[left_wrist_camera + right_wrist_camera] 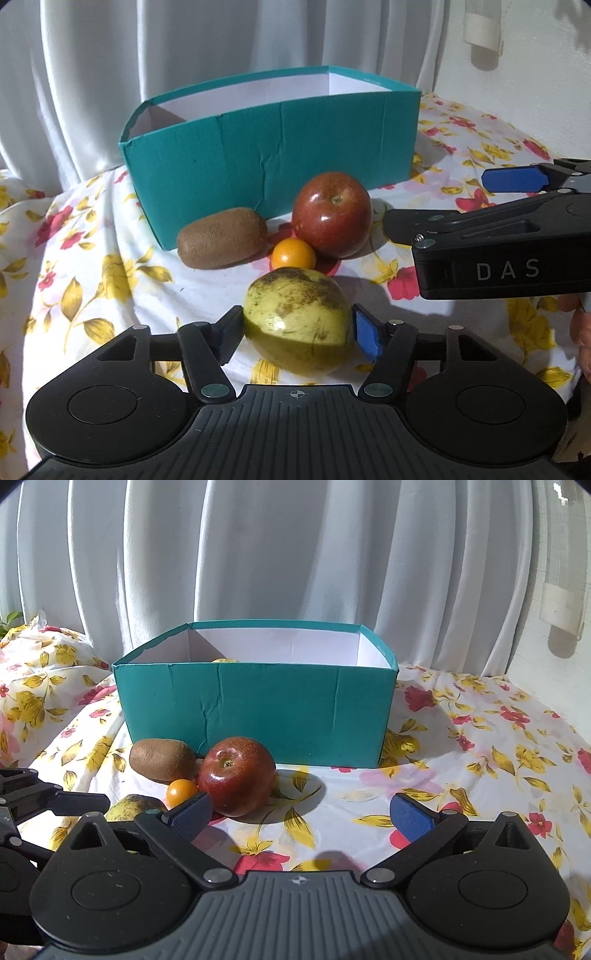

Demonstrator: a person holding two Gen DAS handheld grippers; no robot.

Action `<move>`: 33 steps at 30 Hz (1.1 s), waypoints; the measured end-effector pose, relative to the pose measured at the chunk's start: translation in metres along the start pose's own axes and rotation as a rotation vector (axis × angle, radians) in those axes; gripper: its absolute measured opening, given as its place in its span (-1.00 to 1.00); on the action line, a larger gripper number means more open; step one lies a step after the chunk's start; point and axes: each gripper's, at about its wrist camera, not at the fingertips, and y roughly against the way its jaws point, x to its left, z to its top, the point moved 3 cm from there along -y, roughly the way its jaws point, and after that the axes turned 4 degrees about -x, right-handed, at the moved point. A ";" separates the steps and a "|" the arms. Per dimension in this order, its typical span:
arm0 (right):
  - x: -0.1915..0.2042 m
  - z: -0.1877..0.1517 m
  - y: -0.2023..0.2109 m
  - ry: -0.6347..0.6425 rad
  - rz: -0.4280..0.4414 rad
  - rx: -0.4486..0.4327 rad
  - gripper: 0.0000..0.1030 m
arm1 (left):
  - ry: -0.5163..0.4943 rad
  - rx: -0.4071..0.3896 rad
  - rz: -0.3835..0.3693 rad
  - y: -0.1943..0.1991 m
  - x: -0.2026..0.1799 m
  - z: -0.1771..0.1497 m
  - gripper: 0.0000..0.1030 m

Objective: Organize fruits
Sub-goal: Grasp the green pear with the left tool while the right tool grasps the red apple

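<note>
My left gripper (297, 330) is shut on a yellow-green pear (298, 319), its pads against both sides, low over the cloth. Beyond it lie a small orange fruit (293, 254), a red apple (331, 214) and a brown kiwi (222, 238), all in front of a teal box (273, 162). My right gripper (301, 814) is open and empty, just right of the apple (237, 775). The right wrist view also shows the kiwi (162, 759), the orange fruit (181, 792), part of the pear (133, 808) and a yellowish fruit top (224, 660) inside the box (258, 709).
The fruits and box rest on a floral cloth (461, 768) over a soft, uneven surface. White curtains (295, 554) hang behind the box. The right gripper's body (498, 254) reaches in from the right in the left wrist view.
</note>
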 end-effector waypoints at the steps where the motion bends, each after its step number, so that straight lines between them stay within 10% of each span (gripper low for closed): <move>1: 0.001 0.000 -0.003 0.004 0.005 0.002 1.00 | 0.006 0.001 -0.003 -0.002 0.002 0.000 0.31; 11: 0.020 0.004 -0.040 0.039 0.084 0.042 0.88 | 0.036 0.002 0.041 -0.003 0.025 -0.002 0.30; 19: 0.039 0.003 -0.079 0.066 0.156 0.122 0.35 | 0.075 0.007 0.064 -0.004 0.044 -0.001 0.30; 33: 0.041 0.001 -0.102 0.087 0.172 0.102 0.36 | 0.067 0.014 0.079 -0.022 0.048 0.001 0.28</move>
